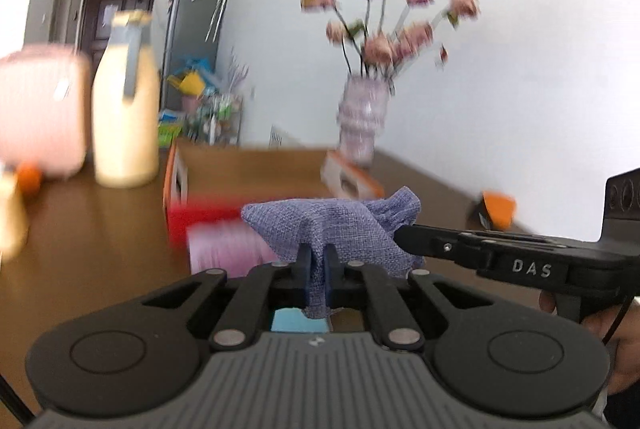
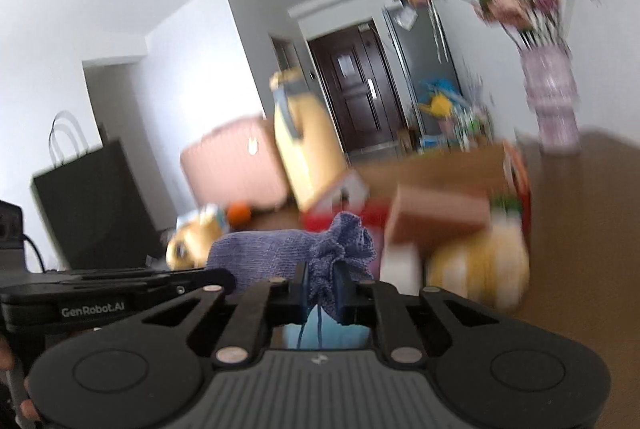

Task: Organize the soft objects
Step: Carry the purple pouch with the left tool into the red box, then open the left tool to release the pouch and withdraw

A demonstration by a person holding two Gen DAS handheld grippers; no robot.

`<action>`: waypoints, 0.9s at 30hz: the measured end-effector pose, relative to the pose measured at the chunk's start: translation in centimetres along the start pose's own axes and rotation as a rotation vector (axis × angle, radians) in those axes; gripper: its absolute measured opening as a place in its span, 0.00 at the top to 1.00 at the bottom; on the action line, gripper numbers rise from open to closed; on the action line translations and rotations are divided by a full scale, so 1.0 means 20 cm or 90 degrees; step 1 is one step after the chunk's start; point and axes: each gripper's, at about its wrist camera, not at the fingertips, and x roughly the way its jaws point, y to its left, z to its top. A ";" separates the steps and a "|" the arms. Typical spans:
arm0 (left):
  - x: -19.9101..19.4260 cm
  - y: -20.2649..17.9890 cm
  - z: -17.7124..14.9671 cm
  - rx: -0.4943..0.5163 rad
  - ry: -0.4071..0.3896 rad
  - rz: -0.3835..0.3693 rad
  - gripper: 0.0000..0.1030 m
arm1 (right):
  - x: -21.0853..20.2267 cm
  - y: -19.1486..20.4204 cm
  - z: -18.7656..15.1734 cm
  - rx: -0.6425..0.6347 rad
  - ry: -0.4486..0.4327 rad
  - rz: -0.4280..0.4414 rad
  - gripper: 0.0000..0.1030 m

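**Purple pouch pinched at both ends above the box**

The purple pouch [image 1: 332, 225] hangs between two grippers, just in front of the open cardboard box [image 1: 256, 165] on the brown table [image 1: 92, 237]; the left gripper [image 1: 316, 269] is clamped on its flat bottom end; the right gripper [image 2: 322, 289] is clamped on the gathered drawstring neck, cords dangling below. The coarse loosely woven cloth looks light, limp and grippy, unlikely to slip; its bunched neck seems the firmest hold. Beyond the box stands a ribbed vase [image 1: 362, 117] of pink flowers; left of the box a cream bottle-shaped toy [image 1: 126, 109].
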 end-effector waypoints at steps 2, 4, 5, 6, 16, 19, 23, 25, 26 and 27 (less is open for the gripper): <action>0.11 0.07 0.21 0.008 -0.013 -0.009 0.94 | 0.17 -0.05 0.25 -0.018 0.002 0.000 0.89; 0.29 0.14 0.45 0.031 -0.025 -0.002 0.94 | 0.40 -0.10 0.49 -0.029 0.012 -0.010 0.89; 0.38 0.16 0.54 0.036 -0.020 0.006 0.94 | 0.52 -0.13 0.58 -0.035 0.021 -0.020 0.89; 0.52 0.21 0.65 0.045 -0.008 0.012 0.94 | 0.64 -0.16 0.66 -0.036 0.027 -0.029 0.89; 1.68 0.72 0.87 0.050 0.196 0.103 0.92 | 1.93 -0.72 0.83 0.082 0.335 -0.077 0.84; 1.83 0.78 0.83 0.082 0.215 0.145 0.79 | 2.08 -0.80 0.79 0.114 0.373 -0.070 0.78; 1.86 0.81 0.83 0.090 0.233 0.130 0.71 | 2.09 -0.82 0.79 0.116 0.370 -0.080 0.61; 1.82 0.80 0.83 0.089 0.231 0.129 0.71 | 2.05 -0.82 0.82 0.119 0.350 -0.082 0.57; 1.80 0.80 0.83 0.088 0.229 0.131 0.71 | 2.01 -0.82 0.84 0.121 0.341 -0.085 0.57; 1.79 0.81 0.85 0.086 0.226 0.133 0.71 | 1.97 -0.83 0.87 0.121 0.331 -0.089 0.57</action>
